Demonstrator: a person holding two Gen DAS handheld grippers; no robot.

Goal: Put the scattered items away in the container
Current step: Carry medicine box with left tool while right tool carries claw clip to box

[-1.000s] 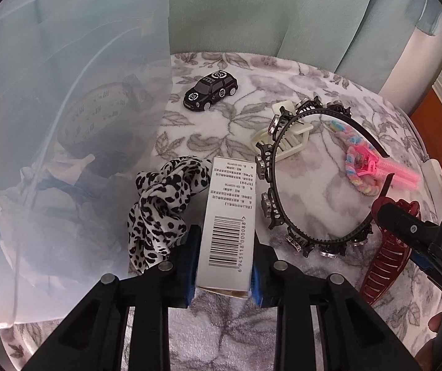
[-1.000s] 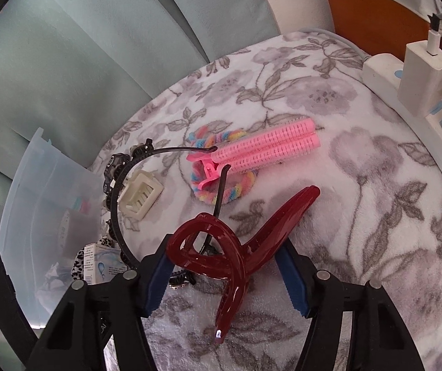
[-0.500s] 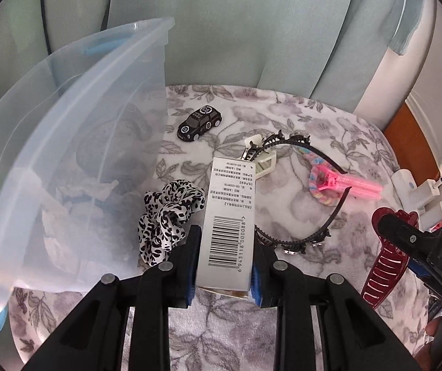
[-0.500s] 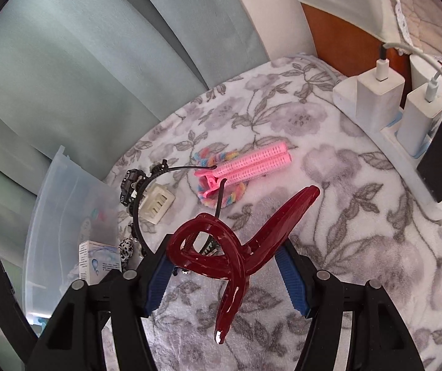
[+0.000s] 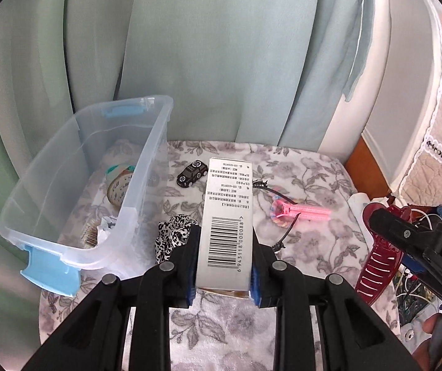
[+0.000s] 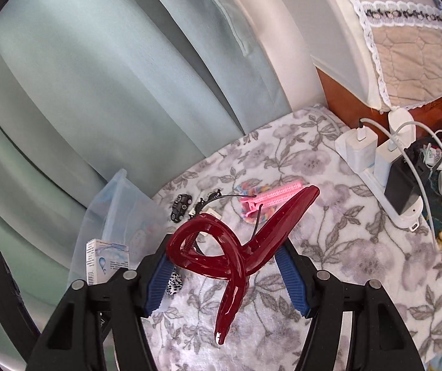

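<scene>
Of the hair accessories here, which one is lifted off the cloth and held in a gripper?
The dark red claw clip, between the right gripper's fingers. The pink clip, the leopard scrunchie and the black headband all lie on the cloth.

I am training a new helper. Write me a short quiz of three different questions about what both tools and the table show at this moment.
1. True or false: the left tool is shut on a white barcoded box.
2. What does the right tool hold: A) a pink hair roller, B) a dark red claw clip, C) a toy car?
3. Fill in: the black toy car lies on the floral cloth, ____ the clear bin.

Key
1. True; both pads press its sides.
2. B, the dark red claw clip. The pink hair roller lies on the cloth.
3. outside
</scene>
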